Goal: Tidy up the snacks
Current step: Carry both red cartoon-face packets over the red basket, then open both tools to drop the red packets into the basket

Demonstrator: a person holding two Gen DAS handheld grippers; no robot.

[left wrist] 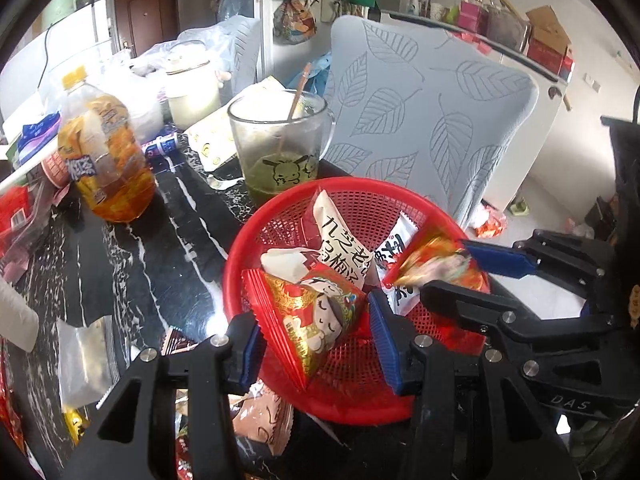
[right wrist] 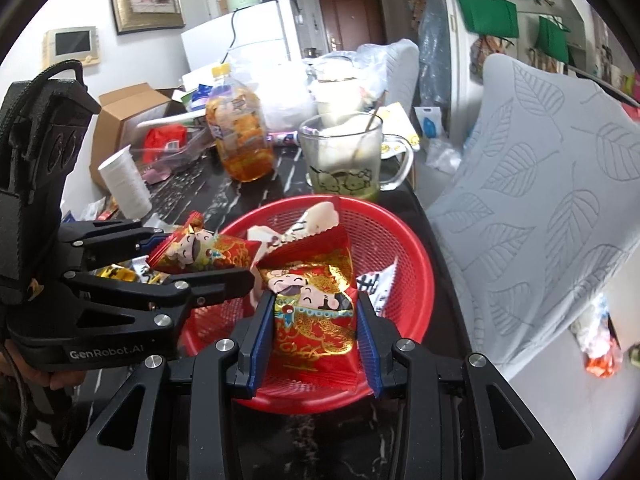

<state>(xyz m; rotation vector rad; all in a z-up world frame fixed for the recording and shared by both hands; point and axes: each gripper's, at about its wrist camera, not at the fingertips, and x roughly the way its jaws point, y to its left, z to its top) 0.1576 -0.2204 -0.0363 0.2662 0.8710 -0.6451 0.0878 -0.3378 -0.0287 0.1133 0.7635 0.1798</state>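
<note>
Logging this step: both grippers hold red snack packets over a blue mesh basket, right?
Nearly. The basket is red, not blue, as the right wrist view shows. The left gripper and right gripper do each hold a red snack packet above it.

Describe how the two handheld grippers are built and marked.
Both are black plastic linkages with silver screws and ribbed blue pads on the fingers. The left gripper reads "GenRobot.AI" on its body, with a black cable behind; the right gripper shows embossed "DAS".
</note>
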